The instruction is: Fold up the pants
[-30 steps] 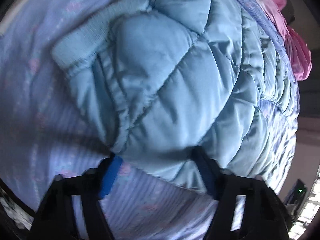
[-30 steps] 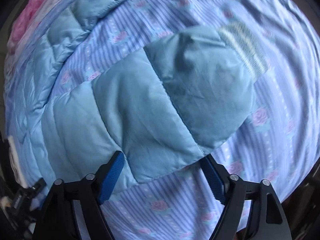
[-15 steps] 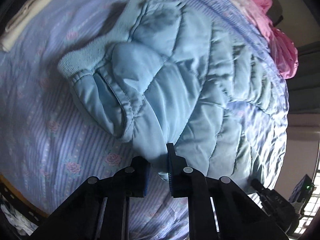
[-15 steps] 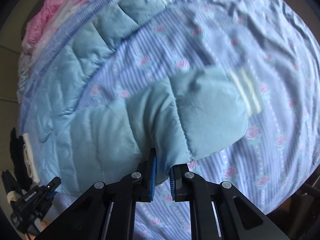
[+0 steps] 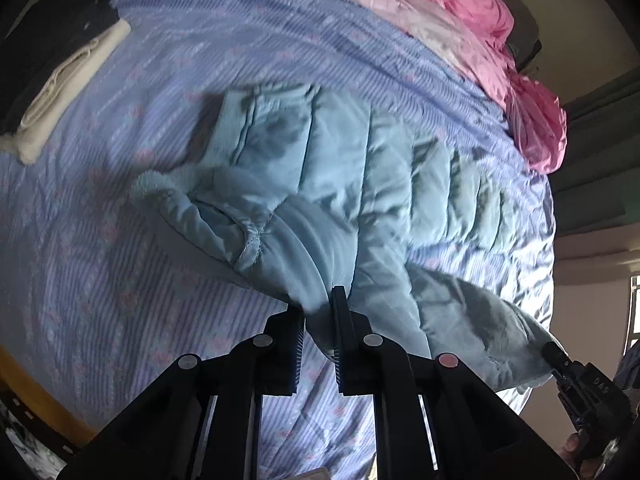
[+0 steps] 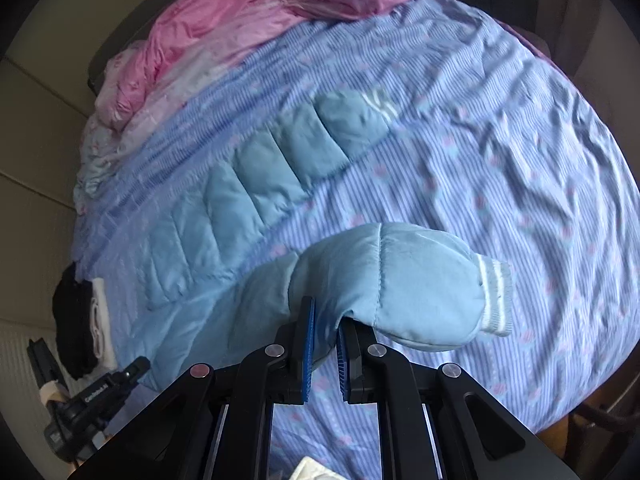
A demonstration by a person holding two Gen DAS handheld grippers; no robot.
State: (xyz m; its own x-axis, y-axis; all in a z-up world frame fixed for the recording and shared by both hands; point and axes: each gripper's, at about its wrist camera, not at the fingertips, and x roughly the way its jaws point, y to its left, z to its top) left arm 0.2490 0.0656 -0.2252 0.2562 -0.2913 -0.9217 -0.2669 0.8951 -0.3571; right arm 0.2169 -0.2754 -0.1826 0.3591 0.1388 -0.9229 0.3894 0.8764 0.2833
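Observation:
Light blue quilted pants [image 5: 360, 184] lie on a bed with a blue striped, rose-print sheet [image 5: 100, 264]. My left gripper [image 5: 320, 312] is shut on the near edge of the pants by the waist and lifts it off the sheet. My right gripper [image 6: 324, 320] is shut on the near leg [image 6: 400, 280] just above its ribbed, white-striped cuff [image 6: 494, 300], held above the bed. The far leg [image 6: 280, 160] lies flat on the sheet, its cuff [image 6: 378, 102] pointing away.
A pink and pale quilt [image 5: 472, 28] is bunched along the far side of the bed. Folded black and cream clothes [image 5: 60, 80] sit at the bed's corner, also in the right wrist view [image 6: 84, 320]. A wooden bed edge [image 5: 40, 396] runs at lower left.
Both grippers were open around the pants a second ago, then shut on the fabric. Since then both have risen, lifting the near edge and near leg off the sheet.

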